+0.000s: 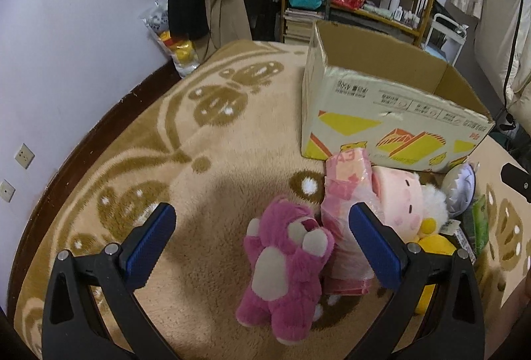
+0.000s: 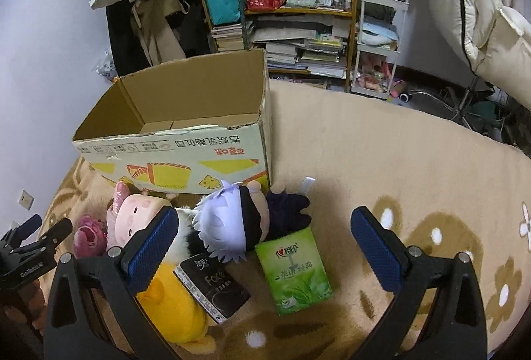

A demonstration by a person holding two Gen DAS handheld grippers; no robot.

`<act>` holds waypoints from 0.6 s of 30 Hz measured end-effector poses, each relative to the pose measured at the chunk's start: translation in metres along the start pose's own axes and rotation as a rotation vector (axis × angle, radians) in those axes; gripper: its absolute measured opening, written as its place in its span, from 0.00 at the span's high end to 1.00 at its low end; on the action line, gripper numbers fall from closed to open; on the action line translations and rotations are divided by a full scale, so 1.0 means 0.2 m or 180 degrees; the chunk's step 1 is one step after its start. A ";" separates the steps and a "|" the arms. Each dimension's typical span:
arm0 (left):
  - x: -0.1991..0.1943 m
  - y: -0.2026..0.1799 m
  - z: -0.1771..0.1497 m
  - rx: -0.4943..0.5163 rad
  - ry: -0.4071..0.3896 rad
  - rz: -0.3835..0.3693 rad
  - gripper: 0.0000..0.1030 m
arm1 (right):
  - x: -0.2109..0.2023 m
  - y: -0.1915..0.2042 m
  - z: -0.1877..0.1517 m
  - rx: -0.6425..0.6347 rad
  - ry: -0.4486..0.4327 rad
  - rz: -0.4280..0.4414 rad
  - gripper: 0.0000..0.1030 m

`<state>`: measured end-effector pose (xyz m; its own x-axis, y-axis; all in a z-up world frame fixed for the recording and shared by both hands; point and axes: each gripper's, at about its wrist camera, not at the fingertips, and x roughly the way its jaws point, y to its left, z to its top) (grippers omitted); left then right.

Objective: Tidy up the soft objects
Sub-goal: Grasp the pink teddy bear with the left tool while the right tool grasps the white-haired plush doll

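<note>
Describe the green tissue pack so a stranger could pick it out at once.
Find the open cardboard box standing on the beige patterned blanket; a heap of plush toys lies in front of it. The green tissue pack lies flat at the heap's right edge, just below the white-haired doll. It is the only bright green item, printed with tea leaves, unlike the black pack beside it.

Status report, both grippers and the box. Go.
Left gripper open over pink bear. Right gripper open above green tissue pack. Cardboard box empty, unobstructed.
</note>
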<state>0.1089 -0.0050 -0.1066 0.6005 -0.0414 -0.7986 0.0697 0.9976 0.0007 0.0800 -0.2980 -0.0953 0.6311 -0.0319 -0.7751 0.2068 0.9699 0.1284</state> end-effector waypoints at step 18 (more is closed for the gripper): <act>0.22 0.00 -0.04 -0.0020 0.0487 -0.0038 0.00 | 0.34 0.13 0.01 -0.0354 0.0394 0.0083 0.00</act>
<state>0.1291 -0.0074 -0.1464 0.4711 -0.0446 -0.8809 0.0708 0.9974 -0.0126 0.1295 -0.2754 -0.1429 0.5369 0.0169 -0.8435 0.1031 0.9910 0.0854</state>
